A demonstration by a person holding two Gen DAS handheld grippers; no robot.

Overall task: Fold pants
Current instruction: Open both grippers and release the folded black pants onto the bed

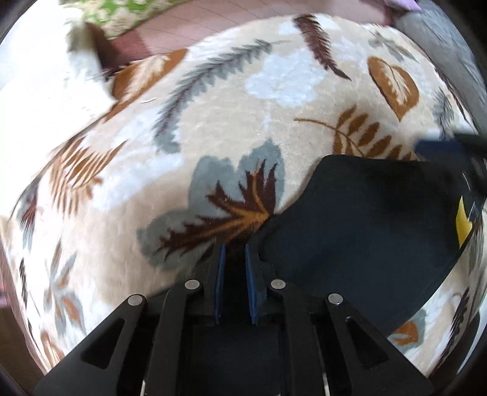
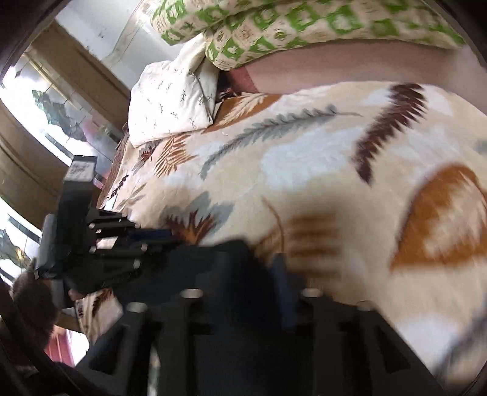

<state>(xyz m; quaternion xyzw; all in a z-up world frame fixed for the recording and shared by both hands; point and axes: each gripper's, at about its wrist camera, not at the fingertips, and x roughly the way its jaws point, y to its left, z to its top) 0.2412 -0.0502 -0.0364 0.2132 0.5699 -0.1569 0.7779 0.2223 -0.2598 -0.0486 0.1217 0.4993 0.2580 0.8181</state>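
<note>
Black pants [image 1: 365, 219] lie on a leaf-patterned blanket [image 1: 213, 121] on a bed. In the left wrist view my left gripper [image 1: 235, 248] has its blue pads close together, closed on the pants' edge at the left corner of the cloth. The right gripper's tip shows at the far right edge [image 1: 450, 146], at the pants' far corner. In the blurred right wrist view my right gripper [image 2: 252, 259] holds dark pants cloth [image 2: 207, 256] between its fingers, and the left gripper [image 2: 143, 234] shows at the left, also on the cloth.
Green-patterned pillows [image 2: 304, 24] and a white pillow [image 2: 173, 100] lie at the head of the bed. A pink sheet [image 2: 350, 64] shows beyond the blanket. A window and wooden frame [image 2: 45, 106] stand to the left. A yellow tag [image 1: 462, 222] sits at the right.
</note>
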